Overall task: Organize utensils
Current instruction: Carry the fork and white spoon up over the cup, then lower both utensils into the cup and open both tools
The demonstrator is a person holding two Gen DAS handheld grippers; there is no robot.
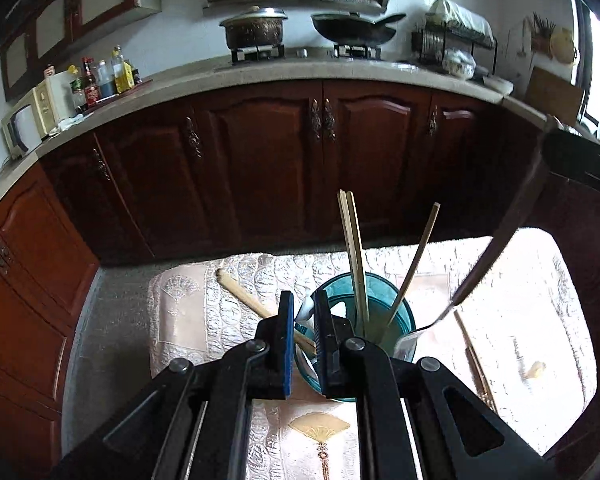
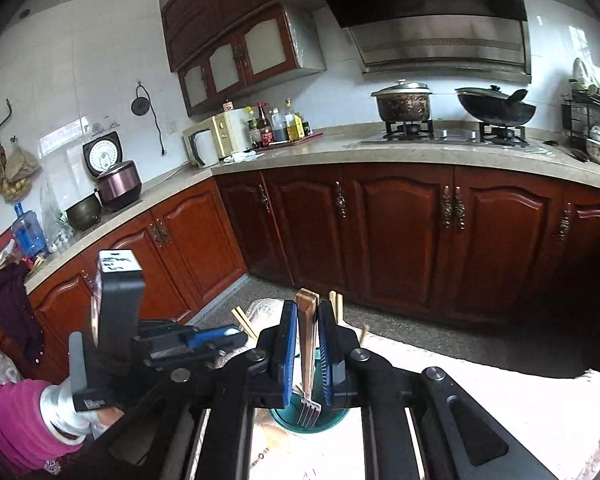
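Directly below the right gripper (image 2: pixel 304 344), whose jaws clamp a fork (image 2: pixel 308 360) tines-down with its long axis upright, stands the teal cup (image 2: pixel 284 420) already holding chopsticks (image 1: pixel 356 264). Beside it, the left gripper (image 1: pixel 302 336) pinches a white spoon (image 1: pixel 305 310).

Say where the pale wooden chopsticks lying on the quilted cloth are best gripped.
Take the pale wooden chopsticks at their exposed far half, coming from above and closing across the shafts. They lie flat and diagonal on the quilted cloth, and their near ends run toward the translucent teal cup, which crowds that end.
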